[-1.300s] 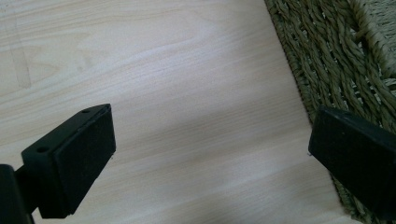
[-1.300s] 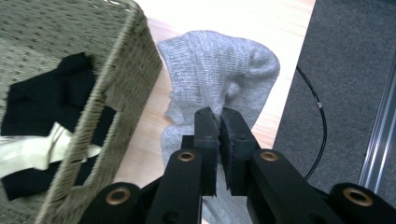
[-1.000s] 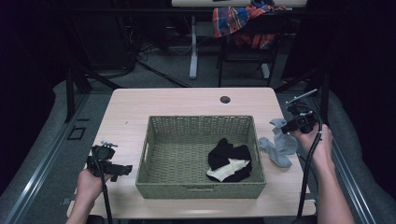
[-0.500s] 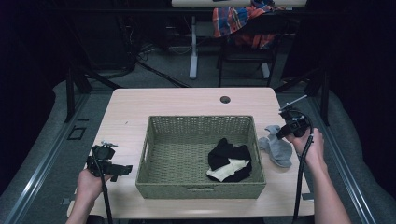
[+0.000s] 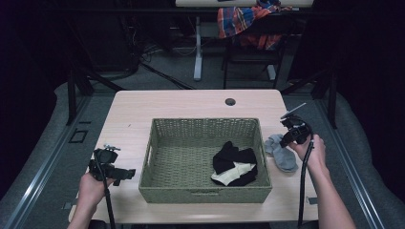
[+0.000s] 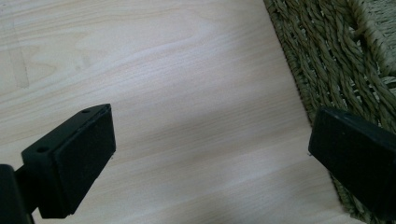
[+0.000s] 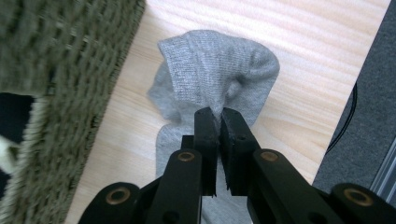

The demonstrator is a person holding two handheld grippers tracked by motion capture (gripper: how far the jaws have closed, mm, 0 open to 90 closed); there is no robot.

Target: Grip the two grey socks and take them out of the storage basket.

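The right gripper (image 5: 288, 138) sits at about three o'clock on the wooden table (image 5: 191, 102), just off the right wall of the woven basket (image 5: 205, 191), with the person's right hand (image 5: 310, 152) behind it and its cable trailing down toward the table's near edge. In the right gripper view its two black jaws are drawn together and pinch a fold of the grey sock (image 7: 219, 74), whose cuff bunches up above the tips while the rest of the fabric lies on the wood below. In the high view the same grey sock (image 5: 282, 155) lies on the table between the basket's right wall and the right hand, touching or nearly touching the wicker. Inside the basket, toward its four o'clock corner, lies a heap of black cloth (image 5: 229, 157) with a cream piece (image 5: 234, 172) across its near side. The left gripper (image 5: 125, 172) rests at about eight o'clock, held in the person's left hand (image 5: 93, 186), just beside the basket's left wall and pointing toward it. In the left gripper view its jaws stand wide apart with bare wood between them, one of them near the basket's woven side. A small dark round hole (image 5: 230, 101) marks the table at twelve o'clock, and a plaid cloth (image 5: 243, 19) hangs over furniture beyond the table.
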